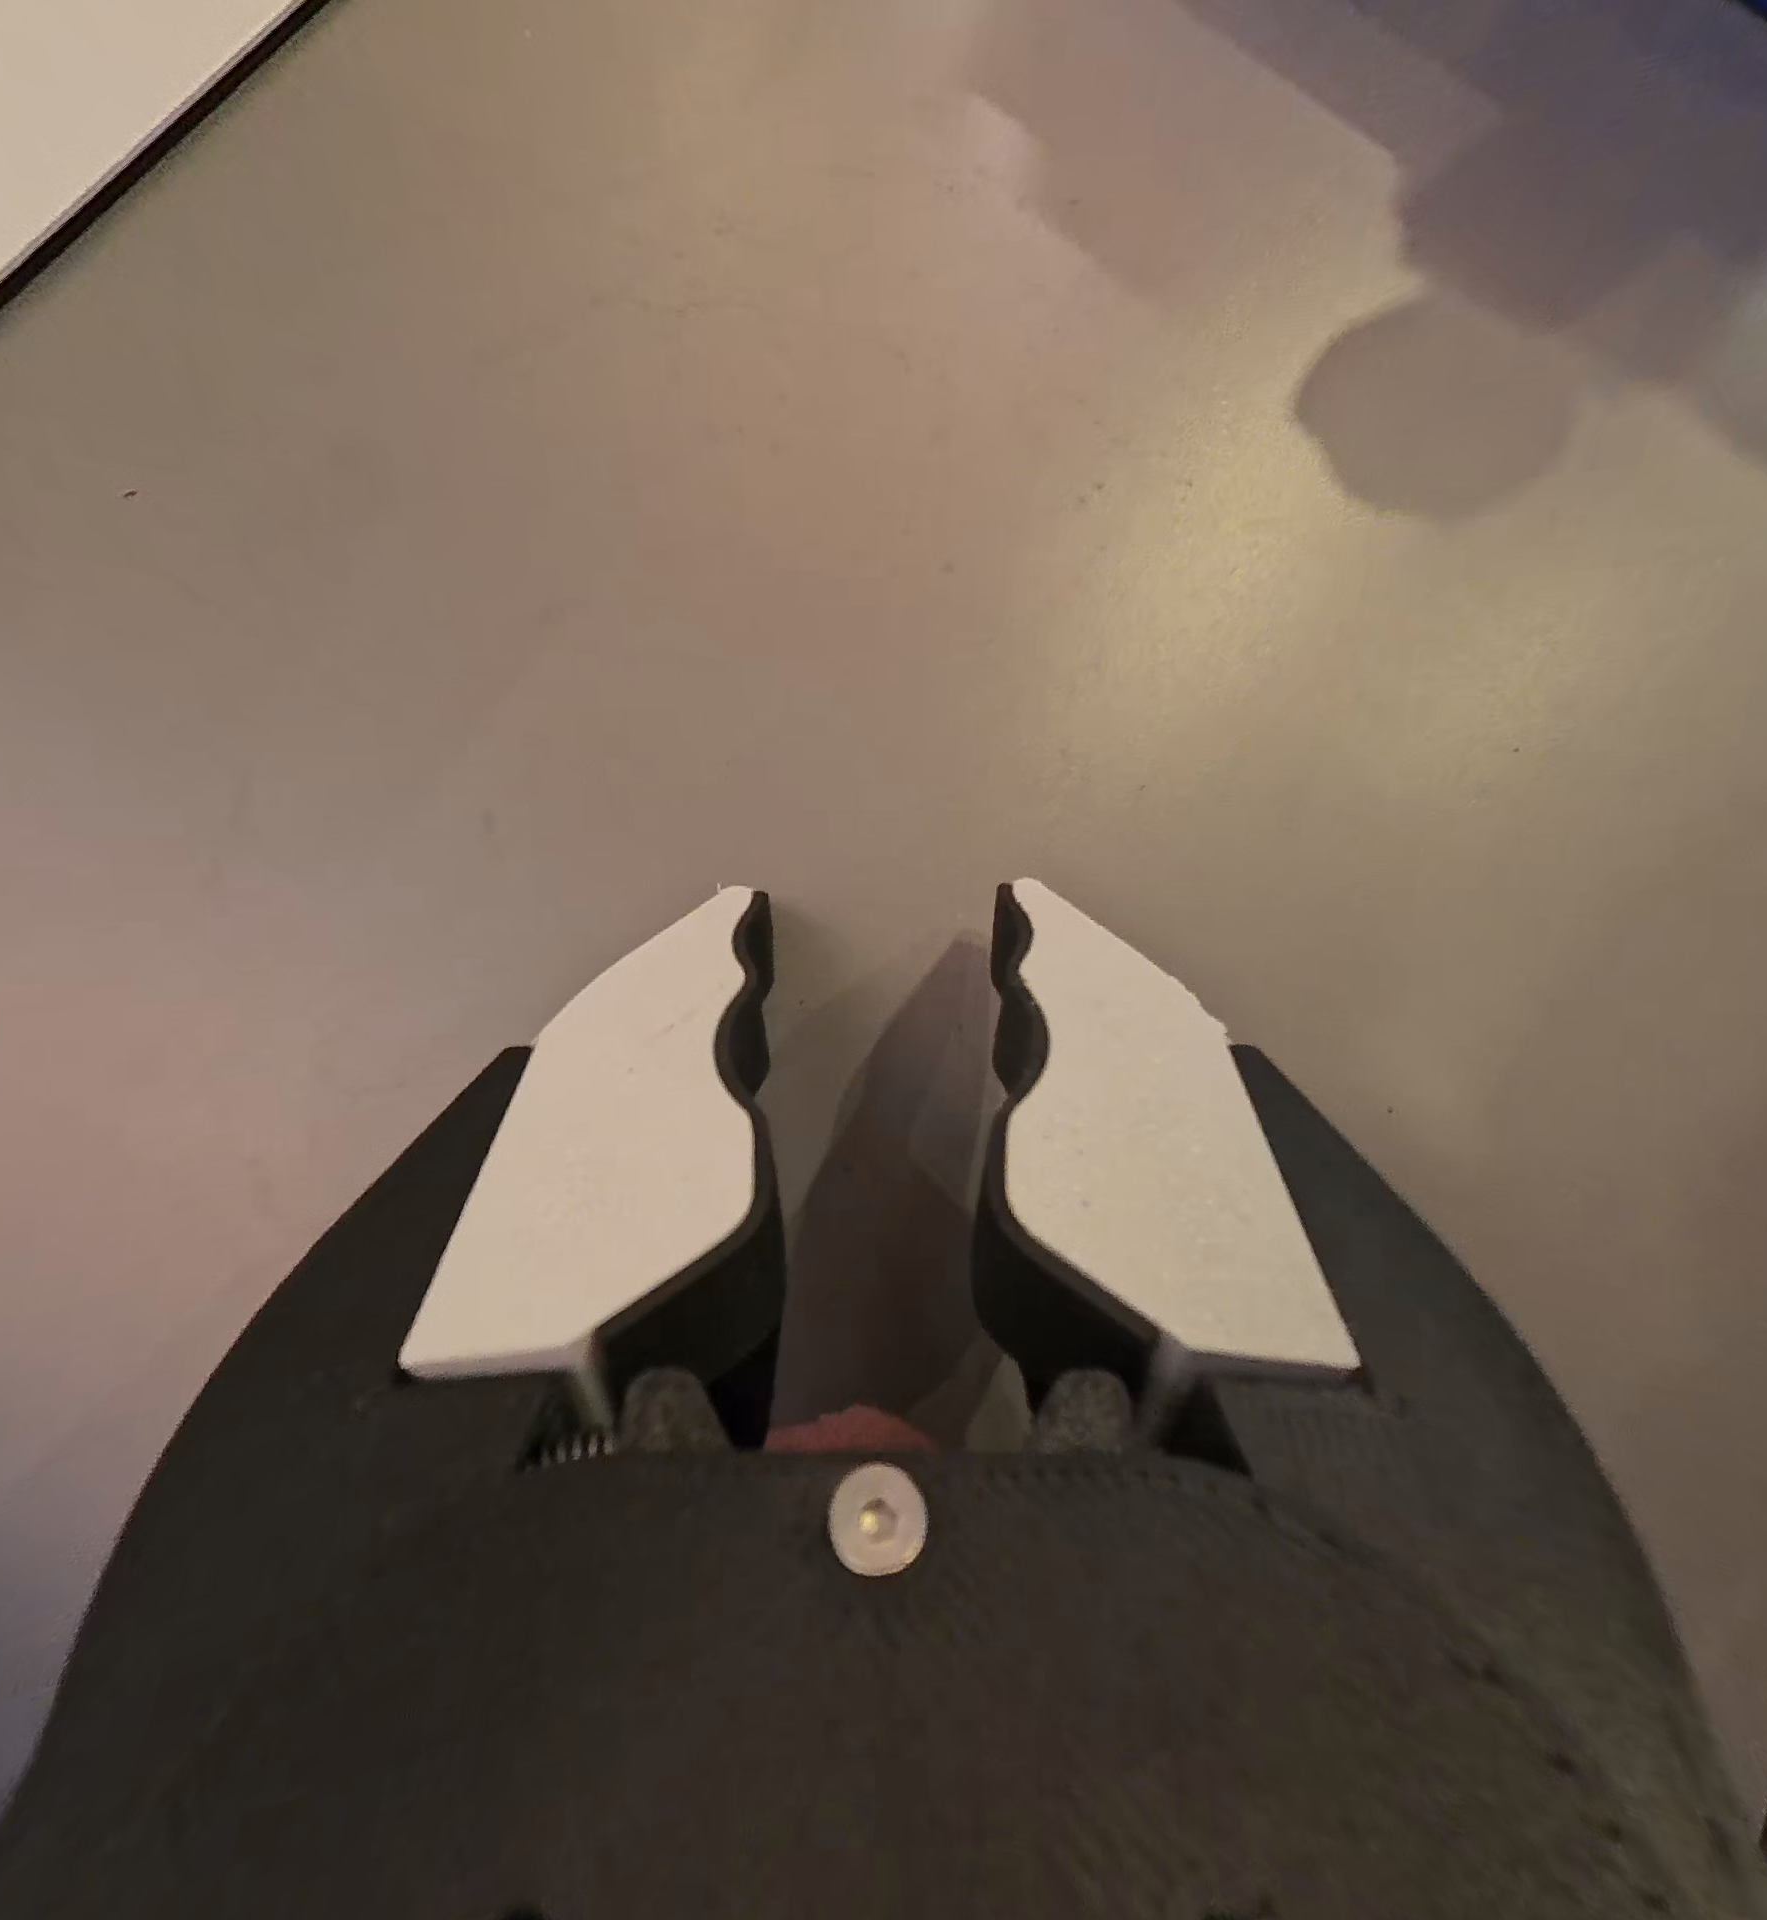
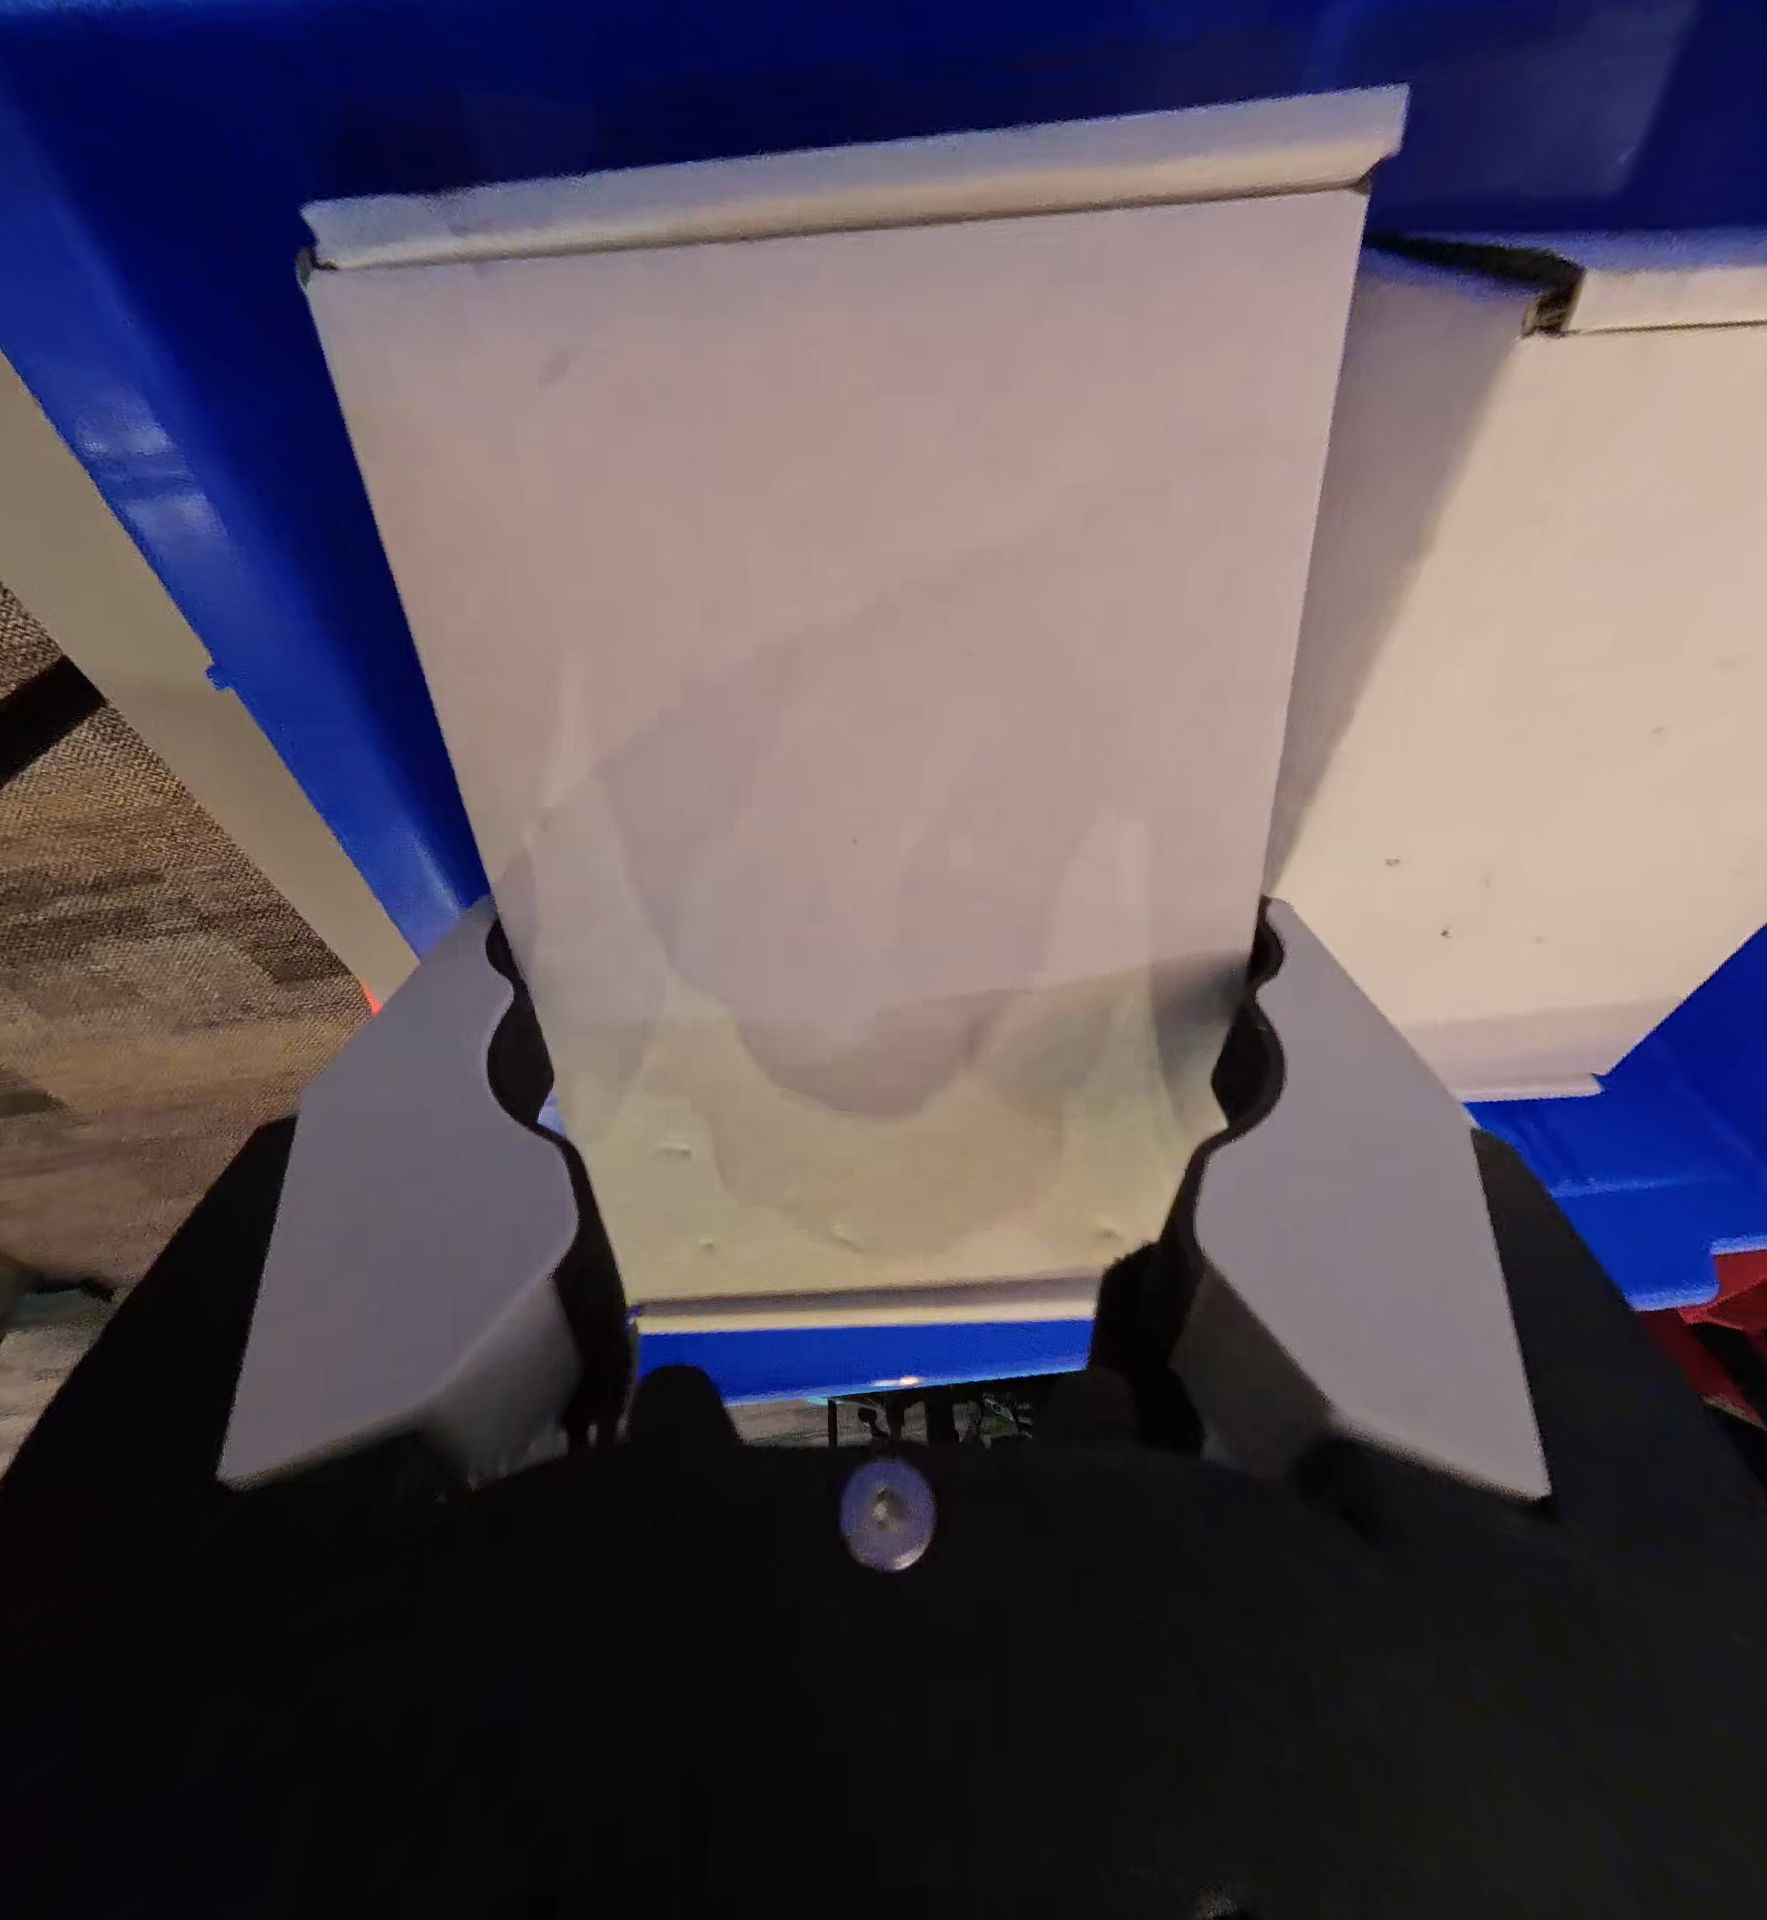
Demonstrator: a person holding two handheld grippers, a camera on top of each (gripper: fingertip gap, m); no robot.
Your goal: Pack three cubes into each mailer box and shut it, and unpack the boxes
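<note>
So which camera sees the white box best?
The right wrist view. The white mailer box fills the picture there, held between the jaws of the right gripper, with a blue bin behind. The left wrist view shows none of that box, only the open left gripper over a grey table.

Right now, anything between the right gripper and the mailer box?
No. The right gripper is already clamped on the white mailer box, one finger on each side. Another white box sits just right of it in the blue bin.
</note>
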